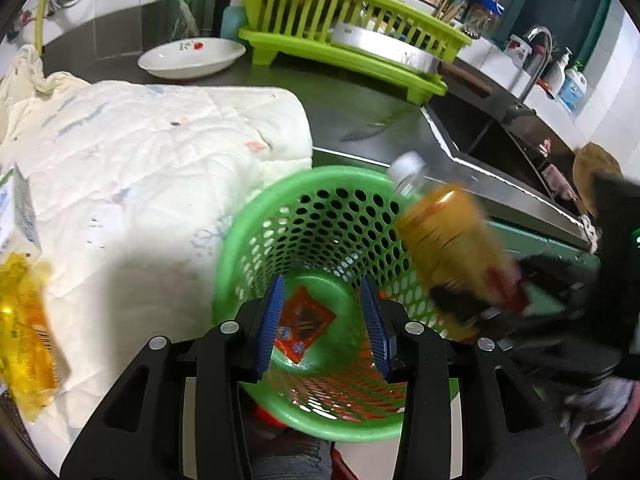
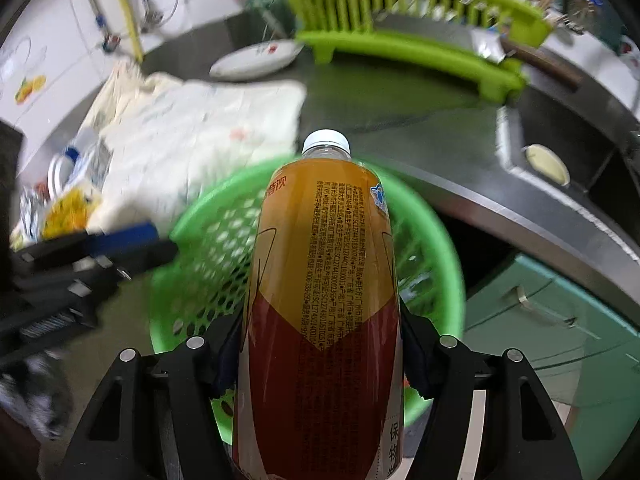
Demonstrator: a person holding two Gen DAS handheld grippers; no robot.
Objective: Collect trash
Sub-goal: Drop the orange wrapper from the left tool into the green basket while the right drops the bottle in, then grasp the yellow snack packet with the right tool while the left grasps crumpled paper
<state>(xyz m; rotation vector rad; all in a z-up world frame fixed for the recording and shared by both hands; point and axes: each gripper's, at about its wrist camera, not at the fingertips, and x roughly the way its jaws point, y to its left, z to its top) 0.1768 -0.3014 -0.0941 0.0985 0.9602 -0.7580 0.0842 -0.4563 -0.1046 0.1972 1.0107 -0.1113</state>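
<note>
Now, perforated green plastic basket [image 1: 320,216] below the steel table [image 1: 360,120] edge, glossy orange wrapper [image 1: 302,322] inside; left gripper [image 1: 322,320] angled down over it, fingers parted, empty; right gripper [image 2: 320,360] clamped on smooth amber bottle [image 2: 320,280], white cap forward, above the rim

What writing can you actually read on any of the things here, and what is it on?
"保" and "物", large, low on the bottle label.
Bottle's dense columns of small print: too small to read.
Red wrapper in the green basket: logo blurred.
Yellow packet on the cloth: barcode only, unreadable.
</note>
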